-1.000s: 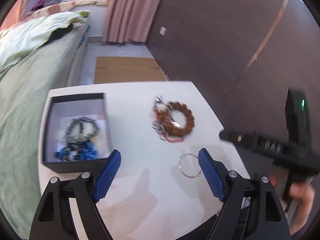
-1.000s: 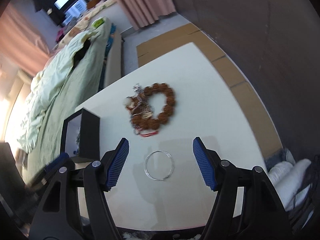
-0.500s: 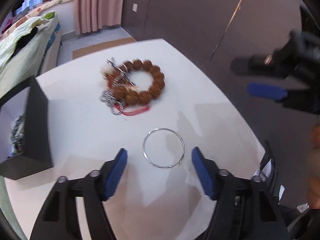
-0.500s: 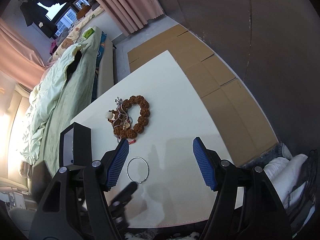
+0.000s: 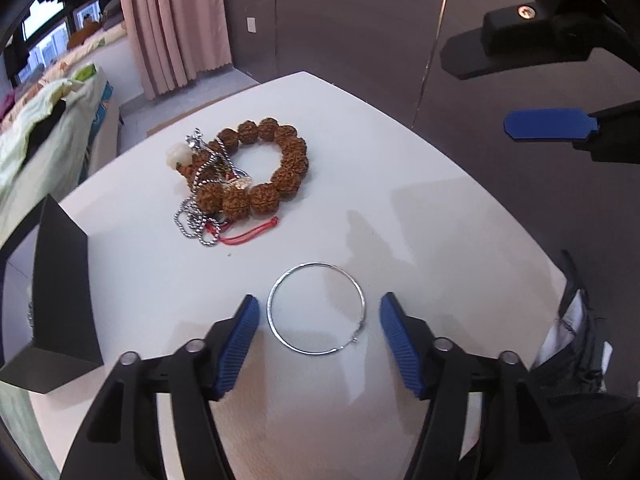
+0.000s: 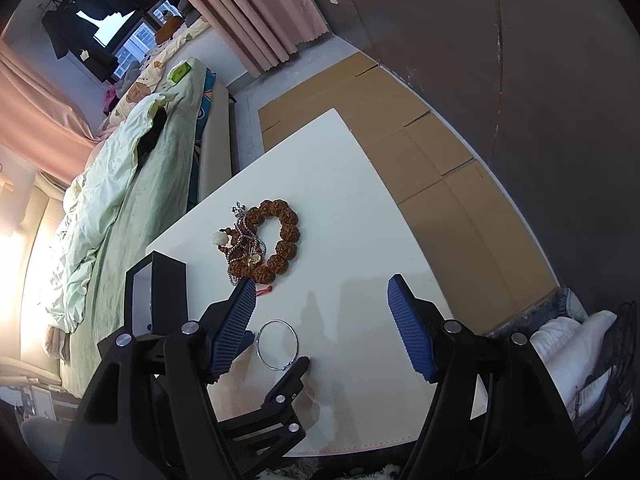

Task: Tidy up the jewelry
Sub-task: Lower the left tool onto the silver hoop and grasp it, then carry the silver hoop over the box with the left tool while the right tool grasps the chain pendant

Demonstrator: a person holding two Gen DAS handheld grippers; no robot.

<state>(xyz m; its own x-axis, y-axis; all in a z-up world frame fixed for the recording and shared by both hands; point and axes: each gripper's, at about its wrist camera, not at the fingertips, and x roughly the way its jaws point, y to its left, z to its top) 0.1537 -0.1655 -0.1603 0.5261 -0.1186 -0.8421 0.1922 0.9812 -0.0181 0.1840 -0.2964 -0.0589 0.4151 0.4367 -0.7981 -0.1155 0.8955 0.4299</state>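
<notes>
Worktop (image 5: 420,184) smooth white, faint sheen. Thin bangle (image 5: 316,308) polished silver metal, shiny. Beaded bracelet (image 5: 276,164) brown, rough knobbly seed-like beads, matt. Ball chain (image 5: 196,216) bright metal; red cord (image 5: 248,234) woven. Box (image 5: 60,292) matt black card. Left tool (image 5: 316,330) ribbed blue rubbery pads, matt black plastic arms.

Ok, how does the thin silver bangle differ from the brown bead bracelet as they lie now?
The silver bangle is one thin plain wire hoop; the brown bead bracelet is a thick ring of large knobbly beads. The bangle lies alone, between the left gripper's open pads, not touching them; the bracelet lies farther off, tangled with a silver chain and a red cord. Both lie flat on the white table, outside the black box.
</notes>
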